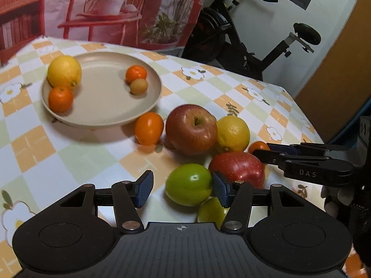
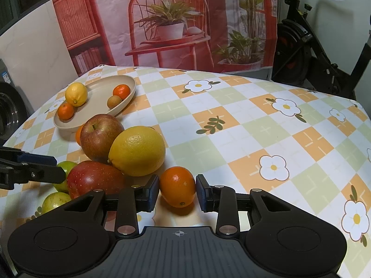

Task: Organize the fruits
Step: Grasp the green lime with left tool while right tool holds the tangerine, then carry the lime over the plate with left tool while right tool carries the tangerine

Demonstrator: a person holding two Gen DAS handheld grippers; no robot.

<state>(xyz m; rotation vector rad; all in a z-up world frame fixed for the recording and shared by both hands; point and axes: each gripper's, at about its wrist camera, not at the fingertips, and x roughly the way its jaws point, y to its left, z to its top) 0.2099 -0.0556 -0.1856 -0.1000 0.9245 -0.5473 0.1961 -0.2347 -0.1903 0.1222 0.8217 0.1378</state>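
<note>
A beige plate [image 1: 102, 115] [image 2: 69, 125] at the far left holds a lemon [image 1: 64, 71], two mandarins [image 1: 60, 99] [image 1: 136, 73] and a small brown fruit [image 1: 138, 86]. Nearer lies a pile: a red apple [image 1: 191, 128], a lemon [image 1: 233, 133] [image 2: 137, 150], a second red apple [image 1: 237, 165] and an orange [image 1: 148, 128]. My left gripper [image 1: 183, 188] stands open around a green apple [image 1: 189, 184]; only its right pad touches the apple. My right gripper [image 2: 177, 193] is shut on a small orange [image 2: 177, 186] low over the cloth.
A second green fruit [image 1: 212, 210] lies under the left gripper's right finger. The checked floral tablecloth [image 2: 255, 127] stretches to the right. A printed backdrop [image 2: 174, 23] hangs behind the table, and an exercise bike [image 1: 243, 34] stands beyond the far right corner.
</note>
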